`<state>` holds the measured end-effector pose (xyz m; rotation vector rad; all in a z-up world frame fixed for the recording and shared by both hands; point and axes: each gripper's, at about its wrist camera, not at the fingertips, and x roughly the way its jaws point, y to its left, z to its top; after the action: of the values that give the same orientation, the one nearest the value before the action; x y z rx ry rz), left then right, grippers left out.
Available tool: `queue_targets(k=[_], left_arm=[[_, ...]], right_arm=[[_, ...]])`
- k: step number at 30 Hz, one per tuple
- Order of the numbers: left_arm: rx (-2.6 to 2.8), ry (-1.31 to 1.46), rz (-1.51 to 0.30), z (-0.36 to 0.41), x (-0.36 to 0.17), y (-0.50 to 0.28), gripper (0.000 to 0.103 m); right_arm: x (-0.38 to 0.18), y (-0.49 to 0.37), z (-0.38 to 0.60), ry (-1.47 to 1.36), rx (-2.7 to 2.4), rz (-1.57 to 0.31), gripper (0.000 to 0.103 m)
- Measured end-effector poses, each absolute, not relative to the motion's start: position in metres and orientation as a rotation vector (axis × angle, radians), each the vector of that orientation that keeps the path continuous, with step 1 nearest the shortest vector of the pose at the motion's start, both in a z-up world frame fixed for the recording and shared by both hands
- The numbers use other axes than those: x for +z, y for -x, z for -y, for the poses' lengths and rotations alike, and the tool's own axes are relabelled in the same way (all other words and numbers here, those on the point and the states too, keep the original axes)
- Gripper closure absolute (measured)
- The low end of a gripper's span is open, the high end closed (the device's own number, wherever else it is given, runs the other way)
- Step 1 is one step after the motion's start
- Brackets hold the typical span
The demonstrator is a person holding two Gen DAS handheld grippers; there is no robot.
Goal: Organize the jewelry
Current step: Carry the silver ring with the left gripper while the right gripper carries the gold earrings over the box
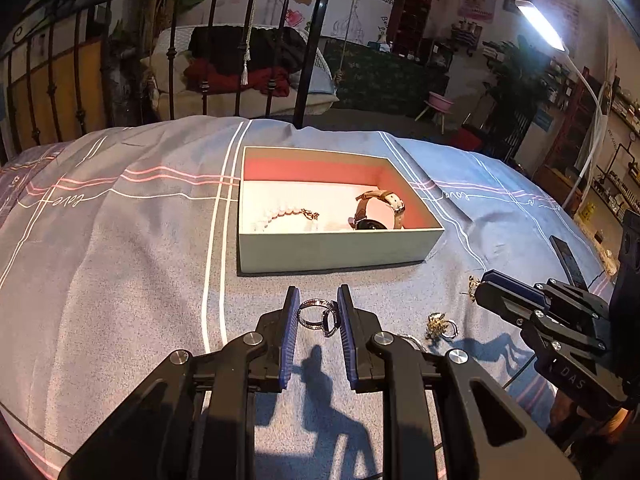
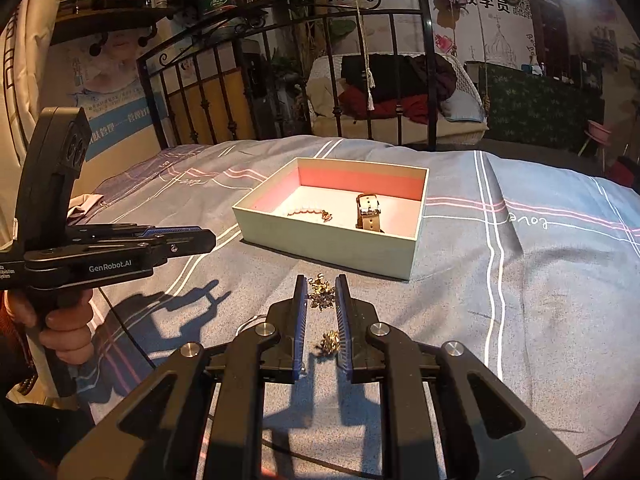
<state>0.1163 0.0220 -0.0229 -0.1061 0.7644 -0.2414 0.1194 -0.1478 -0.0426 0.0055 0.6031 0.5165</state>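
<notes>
An open pale-green box [image 1: 332, 246] with a pink inside stands on the bed; it also shows in the right wrist view [image 2: 320, 236]. In it lie a pearl bracelet [image 1: 280, 214] and a brown-strap watch [image 1: 378, 210]. My left gripper [image 1: 319, 308] is shut on a pair of silver rings [image 1: 318, 314], held just above the cover in front of the box. My right gripper [image 2: 321, 294] is shut on a gold brooch [image 2: 321, 294], also before the box. A second gold piece [image 2: 330, 342] lies on the cover below the right fingers; it also shows in the left wrist view [image 1: 440, 324].
The bed has a blue-grey striped cover [image 1: 120, 260]. A black iron bed frame [image 1: 200, 40] rises at the far edge. A dark flat object [image 1: 568, 258] lies at the right on the cover. A lamp [image 1: 540, 26] shines from the right.
</notes>
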Motion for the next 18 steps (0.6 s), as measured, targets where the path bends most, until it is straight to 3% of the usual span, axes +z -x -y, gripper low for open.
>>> queue_targets(k=[18], left_arm=[[-0.173, 0.081, -0.77, -0.006, 0.012, -0.219, 0.084]], right_arm=[[-0.016, -0.224, 0.122, 0.041, 0.411, -0.583, 0.088]])
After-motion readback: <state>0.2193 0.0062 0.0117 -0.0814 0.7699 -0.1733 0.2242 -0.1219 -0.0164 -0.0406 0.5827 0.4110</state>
